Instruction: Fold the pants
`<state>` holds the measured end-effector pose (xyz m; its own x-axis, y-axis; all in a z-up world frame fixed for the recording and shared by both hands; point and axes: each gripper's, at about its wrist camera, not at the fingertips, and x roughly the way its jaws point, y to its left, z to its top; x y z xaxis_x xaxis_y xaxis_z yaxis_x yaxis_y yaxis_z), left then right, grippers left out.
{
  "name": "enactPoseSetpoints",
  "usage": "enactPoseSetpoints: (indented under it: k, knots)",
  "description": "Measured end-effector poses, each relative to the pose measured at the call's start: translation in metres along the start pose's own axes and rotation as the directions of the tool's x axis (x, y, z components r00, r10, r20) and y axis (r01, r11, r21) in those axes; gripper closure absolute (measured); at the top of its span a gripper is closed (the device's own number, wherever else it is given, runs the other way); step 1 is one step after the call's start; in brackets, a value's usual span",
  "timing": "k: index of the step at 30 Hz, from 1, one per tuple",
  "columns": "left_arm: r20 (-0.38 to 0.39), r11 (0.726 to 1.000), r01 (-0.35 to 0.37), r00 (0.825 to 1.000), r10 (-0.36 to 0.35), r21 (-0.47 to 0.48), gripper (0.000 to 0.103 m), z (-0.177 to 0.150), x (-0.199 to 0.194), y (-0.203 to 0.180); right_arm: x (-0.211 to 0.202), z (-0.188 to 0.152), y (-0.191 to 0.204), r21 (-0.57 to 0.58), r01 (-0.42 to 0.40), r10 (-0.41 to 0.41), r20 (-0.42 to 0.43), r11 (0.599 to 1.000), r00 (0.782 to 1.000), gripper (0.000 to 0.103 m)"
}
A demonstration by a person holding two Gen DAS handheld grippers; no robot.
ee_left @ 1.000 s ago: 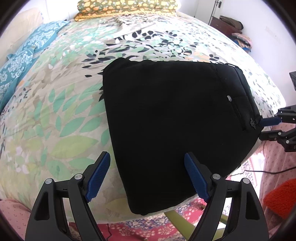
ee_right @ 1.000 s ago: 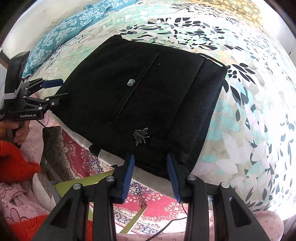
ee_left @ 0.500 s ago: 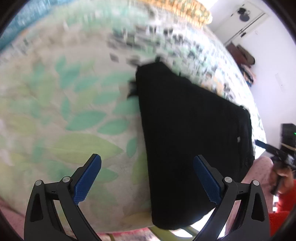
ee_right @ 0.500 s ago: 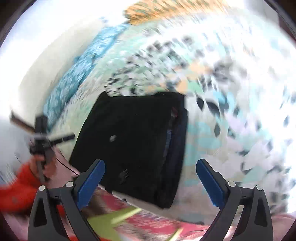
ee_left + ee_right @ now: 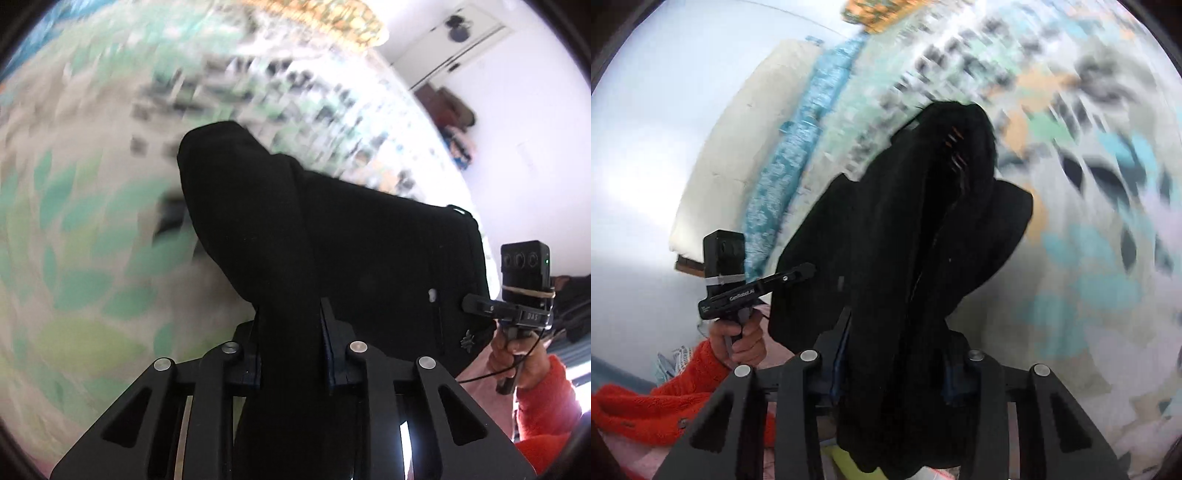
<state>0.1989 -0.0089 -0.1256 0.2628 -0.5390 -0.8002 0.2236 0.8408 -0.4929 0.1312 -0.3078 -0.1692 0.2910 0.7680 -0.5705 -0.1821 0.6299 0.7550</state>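
Both tools pinching black pants [image 5: 288, 258], left tool [image 5: 290, 343], right tool [image 5: 897, 354], bedspread [image 5: 74, 221] blurred

The left wrist camera sits just behind the left gripper [image 5: 290, 343] and looks forward and down onto the bed [image 5: 85, 236], very near the black pants [image 5: 369, 258]. The right gripper [image 5: 476, 306] shows at 3 o'clock. The right wrist camera sits just behind its own gripper [image 5: 895, 354], also very near the cloth [image 5: 886, 240], and has the left gripper [image 5: 801, 273] at 9 o'clock. Both views share the pants and the leaf-patterned bed [image 5: 1108, 221].
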Motion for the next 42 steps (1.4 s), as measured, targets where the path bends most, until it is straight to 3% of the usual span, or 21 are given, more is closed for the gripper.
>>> enactPoseSetpoints:
  k: [5, 6, 7, 8, 9, 10, 11, 12, 13, 14, 16, 18, 19, 24, 25, 27, 28, 30, 31, 35, 42]
  knots:
    - [0.115, 0.997, -0.064, 0.992, 0.057, 0.054, 0.079, 0.067, -0.001, -0.018, -0.008, 0.069, 0.008, -0.064, 0.08, -0.075, 0.078, 0.995, 0.994, 0.064]
    - [0.133, 0.994, -0.096, 0.987, 0.088, 0.059, 0.075, 0.079, 0.004, -0.019, -0.005, 0.081, 0.005, -0.066, 0.125, -0.119, 0.088, 0.99, 0.989, 0.06]
    - [0.15, 0.986, -0.153, 0.979, 0.142, 0.066, 0.064, 0.088, 0.012, -0.02, -0.002, 0.09, 0.001, -0.053, 0.181, -0.175, 0.096, 0.982, 0.98, 0.053]
    - [0.171, 0.966, -0.249, 0.957, 0.234, 0.069, 0.059, 0.094, 0.02, -0.02, 0.002, 0.096, -0.004, -0.033, 0.254, -0.25, 0.093, 0.967, 0.964, 0.05]
    - [0.193, 0.936, -0.345, 0.925, 0.327, 0.068, 0.054, 0.095, 0.025, -0.02, 0.004, 0.098, -0.009, -0.009, 0.348, -0.346, 0.084, 0.938, 0.935, 0.039]
    - [0.218, 0.9, -0.43, 0.887, 0.407, 0.067, 0.046, 0.093, 0.027, -0.021, 0.004, 0.097, -0.009, 0.013, 0.425, -0.424, 0.086, 0.905, 0.901, 0.02]
    - [0.244, 0.881, -0.467, 0.865, 0.439, 0.072, 0.039, 0.086, 0.024, -0.021, -0.002, 0.091, -0.011, 0.041, 0.495, -0.497, 0.093, 0.868, 0.863, 0.01]
    - [0.269, 0.876, -0.476, 0.856, 0.441, 0.077, 0.022, 0.078, 0.02, -0.022, -0.011, 0.08, -0.011, 0.065, 0.546, -0.55, 0.109, 0.835, 0.828, 0.002]
    - [0.312, 0.871, -0.485, 0.842, 0.441, 0.079, 0.01, 0.063, 0.01, -0.022, -0.017, 0.07, -0.007, 0.073, 0.575, -0.579, 0.122, 0.815, 0.806, 0.002]
    - [0.344, 0.863, -0.5, 0.825, 0.448, 0.076, 0.007, 0.053, 0.004, -0.023, -0.024, 0.06, -0.004, 0.073, 0.605, -0.609, 0.133, 0.793, 0.782, 0.001]
    - [0.389, 0.843, -0.532, 0.796, 0.464, 0.084, 0.004, 0.031, -0.007, -0.027, -0.032, 0.036, 0.01, 0.068, 0.698, -0.698, 0.159, 0.713, 0.698, 0.0]
    - [0.394, 0.847, -0.525, 0.797, 0.457, 0.08, 0.003, 0.018, -0.02, -0.03, -0.039, 0.021, 0.026, 0.039, 0.753, -0.743, 0.205, 0.656, 0.637, 0.0]
    - [0.401, 0.853, -0.518, 0.795, 0.455, 0.059, 0.002, 0.01, -0.029, -0.035, -0.043, 0.013, 0.037, 0.027, 0.763, -0.744, 0.243, 0.646, 0.622, 0.0]
    - [0.461, 0.867, -0.497, 0.778, 0.428, 0.034, 0.001, 0.01, -0.066, -0.06, -0.049, -0.018, 0.099, -0.03, 0.761, -0.689, 0.402, 0.648, 0.603, 0.0]
    - [0.483, 0.861, -0.507, 0.764, 0.427, 0.041, 0.001, 0.009, -0.076, -0.068, -0.046, -0.02, 0.113, -0.043, 0.765, -0.681, 0.424, 0.643, 0.597, 0.0]
    - [0.541, 0.85, -0.526, 0.726, 0.425, 0.038, 0.001, 0.005, -0.095, -0.081, -0.036, -0.019, 0.137, -0.082, 0.769, -0.661, 0.46, 0.634, 0.593, 0.0]
    - [0.572, 0.839, -0.543, 0.696, 0.433, 0.026, 0.001, 0.002, -0.105, -0.087, -0.035, -0.022, 0.147, -0.102, 0.771, -0.651, 0.474, 0.629, 0.593, 0.0]
    - [0.599, 0.823, -0.567, 0.664, 0.447, 0.015, 0.001, -0.004, -0.116, -0.093, -0.028, -0.024, 0.163, -0.136, 0.775, -0.636, 0.494, 0.617, 0.592, 0.0]
    - [0.597, 0.821, -0.571, 0.663, 0.451, 0.014, 0.001, -0.006, -0.118, -0.094, -0.027, -0.026, 0.169, -0.14, 0.779, -0.635, 0.5, 0.611, 0.589, 0.0]
    - [0.546, 0.851, -0.525, 0.718, 0.431, 0.018, 0.001, -0.016, -0.112, -0.086, -0.017, -0.031, 0.177, -0.143, 0.79, -0.65, 0.493, 0.596, 0.579, 0.0]
    - [0.494, 0.882, -0.47, 0.767, 0.409, 0.0, 0.001, -0.025, -0.1, -0.078, -0.01, -0.04, 0.179, -0.165, 0.813, -0.671, 0.487, 0.558, 0.559, 0.0]
